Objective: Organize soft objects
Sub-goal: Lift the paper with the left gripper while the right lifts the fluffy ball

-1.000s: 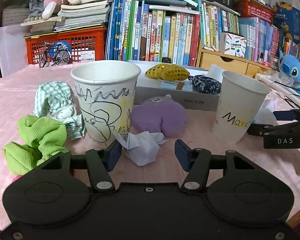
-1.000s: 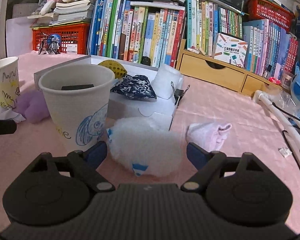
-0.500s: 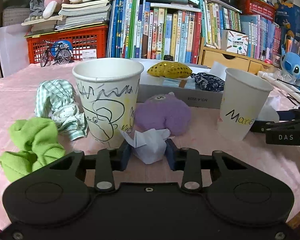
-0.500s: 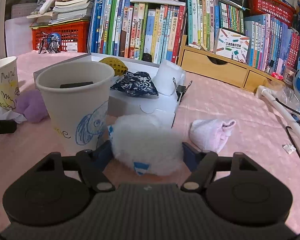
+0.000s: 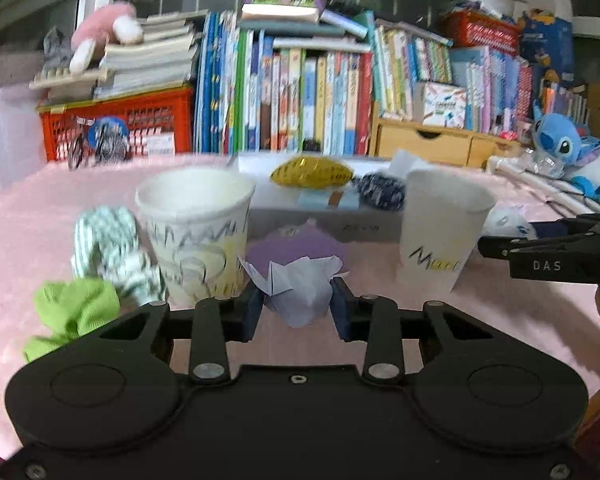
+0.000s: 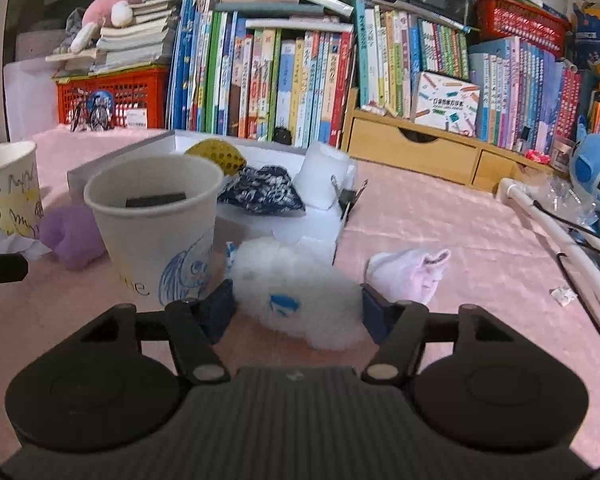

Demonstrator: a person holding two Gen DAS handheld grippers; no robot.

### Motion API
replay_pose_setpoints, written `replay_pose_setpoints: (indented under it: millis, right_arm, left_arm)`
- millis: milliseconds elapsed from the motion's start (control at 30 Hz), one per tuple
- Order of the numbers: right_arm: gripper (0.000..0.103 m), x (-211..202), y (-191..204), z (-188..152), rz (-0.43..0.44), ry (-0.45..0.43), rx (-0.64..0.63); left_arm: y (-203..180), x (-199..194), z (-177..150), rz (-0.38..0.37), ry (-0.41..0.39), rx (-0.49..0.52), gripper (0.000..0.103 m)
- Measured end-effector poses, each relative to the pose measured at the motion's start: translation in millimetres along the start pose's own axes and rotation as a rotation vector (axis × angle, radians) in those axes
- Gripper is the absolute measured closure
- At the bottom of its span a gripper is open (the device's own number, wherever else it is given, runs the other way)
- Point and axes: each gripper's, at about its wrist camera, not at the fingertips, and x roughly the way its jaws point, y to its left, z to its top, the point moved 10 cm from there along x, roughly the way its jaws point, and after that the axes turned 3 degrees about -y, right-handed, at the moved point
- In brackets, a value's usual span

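Note:
My left gripper (image 5: 298, 308) is shut on a crumpled white paper wad (image 5: 296, 286) and holds it lifted off the pink tablecloth, in front of a purple plush (image 5: 296, 242). A scribbled paper cup (image 5: 196, 232) stands just left of it, and a cup marked "Marie" (image 5: 440, 232) to the right. My right gripper (image 6: 296, 312) is shut on a fluffy white plush (image 6: 296, 280) with a blue mark, beside the blue-drawing cup (image 6: 156, 224). A white box (image 6: 260, 160) behind holds a yellow mesh item (image 6: 216, 152) and a dark floral cloth (image 6: 260, 192).
A green cloth (image 5: 76, 308) and a checked cloth (image 5: 108, 248) lie left of the scribbled cup. A pale pink sock (image 6: 412, 272) lies right of the white plush. Books, a red basket (image 5: 116, 124) and a blue plush (image 6: 596, 176) line the back edge.
My left gripper closed on the paper wad and lifted it off the table. My right gripper closed its fingers onto the white plush.

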Motion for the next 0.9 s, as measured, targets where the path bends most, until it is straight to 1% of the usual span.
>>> replay_pose_setpoints:
  millis: [167, 200, 267, 300, 400, 467, 500, 533, 567, 633, 667, 733, 900]
  right_arm:
    - [0.039, -12.6, -9.2, 11.0, -0.02, -0.038, 0.029]
    - [0.042, -14.2, -10.9, 12.7, -0.022, -0.043, 0.034]
    - [0.05, -17.9, -15.0, 17.3, -0.026, -0.054, 0.049]
    - [0.064, -19.3, -17.0, 19.4, -0.031, -0.059, 0.057]
    - [0.065, -18.8, -20.9, 21.9, -0.036, -0.056, 0.071]
    - [0.064, -17.6, -21.6, 20.2, -0.036, -0.052, 0.081]
    - [0.058, -17.2, -20.5, 18.6, -0.033, -0.049, 0.082]
    - [0.054, -17.0, -19.4, 17.0, -0.033, -0.048, 0.08]
    - [0.053, -16.8, -18.3, 15.2, -0.03, -0.042, 0.073]
    - [0.047, -15.6, -16.0, 11.7, -0.032, -0.035, 0.057]
    - [0.046, -15.1, -14.6, 10.1, -0.033, -0.03, 0.047]
    - [0.039, -14.8, -12.8, 7.7, -0.038, -0.024, 0.028]
    - [0.035, -11.5, -12.6, 0.9, -0.046, -0.002, 0.011]
  left_arm:
    - [-7.7, -12.4, 22.2, -0.044, -0.039, 0.011, 0.069]
    - [-9.0, -14.3, 26.3, -0.049, -0.047, 0.016, 0.069]
    - [-10.5, -17.2, 35.7, -0.061, -0.061, 0.025, 0.069]
    - [-11.1, -17.9, 39.9, -0.066, -0.066, 0.026, 0.069]
    - [-11.5, -20.2, 49.5, -0.07, -0.084, 0.029, 0.069]
    - [-12.3, -20.8, 52.4, -0.07, -0.087, 0.032, 0.069]
    - [-12.6, -20.4, 52.7, -0.071, -0.086, 0.029, 0.069]
    - [-13.1, -19.6, 52.4, -0.074, -0.081, 0.027, 0.069]
    - [-13.5, -19.0, 51.6, -0.076, -0.077, 0.026, 0.069]
    - [-14.2, -17.2, 48.8, -0.078, -0.068, 0.024, 0.069]
    - [-14.5, -16.4, 48.2, -0.079, -0.065, 0.024, 0.069]
    - [-14.7, -14.5, 46.5, -0.078, -0.061, 0.026, 0.069]
    - [-15.0, -11.6, 44.5, -0.079, -0.052, 0.021, 0.069]
